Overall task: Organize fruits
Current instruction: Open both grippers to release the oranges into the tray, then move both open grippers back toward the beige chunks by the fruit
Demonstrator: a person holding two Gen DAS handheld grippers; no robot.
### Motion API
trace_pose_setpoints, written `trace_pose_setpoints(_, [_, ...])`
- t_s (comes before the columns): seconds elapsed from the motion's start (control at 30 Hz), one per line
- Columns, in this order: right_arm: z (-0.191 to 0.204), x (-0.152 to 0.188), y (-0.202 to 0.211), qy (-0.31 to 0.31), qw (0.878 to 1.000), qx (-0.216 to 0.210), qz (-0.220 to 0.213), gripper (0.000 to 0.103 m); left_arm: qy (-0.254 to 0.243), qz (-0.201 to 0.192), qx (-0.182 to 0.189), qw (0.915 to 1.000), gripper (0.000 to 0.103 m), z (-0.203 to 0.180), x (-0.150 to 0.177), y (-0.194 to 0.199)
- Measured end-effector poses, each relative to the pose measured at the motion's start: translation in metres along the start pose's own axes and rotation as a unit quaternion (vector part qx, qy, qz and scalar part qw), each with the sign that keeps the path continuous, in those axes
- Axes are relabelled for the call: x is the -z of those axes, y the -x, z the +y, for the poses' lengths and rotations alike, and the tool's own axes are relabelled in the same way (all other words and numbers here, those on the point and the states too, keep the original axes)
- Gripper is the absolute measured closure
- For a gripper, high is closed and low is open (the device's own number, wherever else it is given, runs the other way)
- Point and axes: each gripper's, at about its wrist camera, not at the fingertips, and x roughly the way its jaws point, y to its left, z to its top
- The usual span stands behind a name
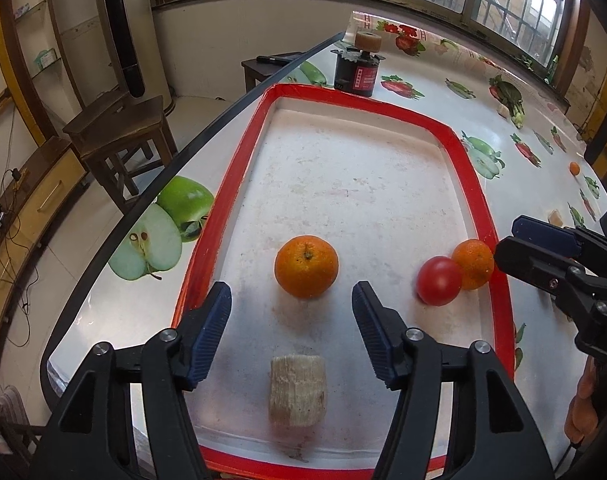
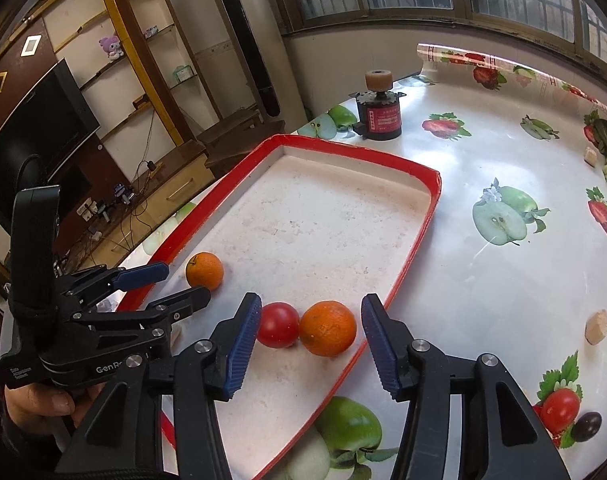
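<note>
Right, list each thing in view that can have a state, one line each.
left gripper: jaws open, nothing between them
right gripper: jaws open, not pressing the fruit ahead
larger orange: loose in the tray, alone
smaller orange: in the tray, touching the tomato
tomato: in the tray, whole
pale block: standing in the tray
red tray: flat on the table

Both grippers are matte black with angular cut-out arms; the left gripper [image 1: 291, 300] has ribbed dark-blue pads [image 1: 209, 332] and round silver screws at its pivots; the right gripper [image 2: 311, 320] matches it; white lettering, partly readable as "GenRo", marks the left gripper's body; a hand [image 2: 39, 404] grips its black handle.
</note>
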Motion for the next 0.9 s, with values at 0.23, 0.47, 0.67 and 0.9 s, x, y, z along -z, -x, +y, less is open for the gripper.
trace_pose_setpoints(0.23, [-0.007,0.007,0.029,-0.009,1.0,0.003,-0.019,0.047,-0.004,-0.012,0.01,0.9999,0.041,-0.012,0.001,0.016])
trace_pose_setpoints(0.47, [-0.022,0.019,0.057,-0.023,0.999,0.015,-0.033,0.046,-0.017,-0.022,0.021,0.9994,0.041,-0.029,0.002,0.03])
trace_pose_setpoints(0.67, [-0.038,0.032,0.083,-0.036,0.998,0.031,-0.046,0.046,-0.028,-0.029,0.031,0.9987,0.037,-0.045,0.003,0.038])
trace_pose_setpoints(0.9, [-0.06,0.048,0.112,-0.057,0.995,0.052,-0.062,0.043,-0.046,-0.033,0.047,0.9973,0.037,-0.07,0.005,0.047])
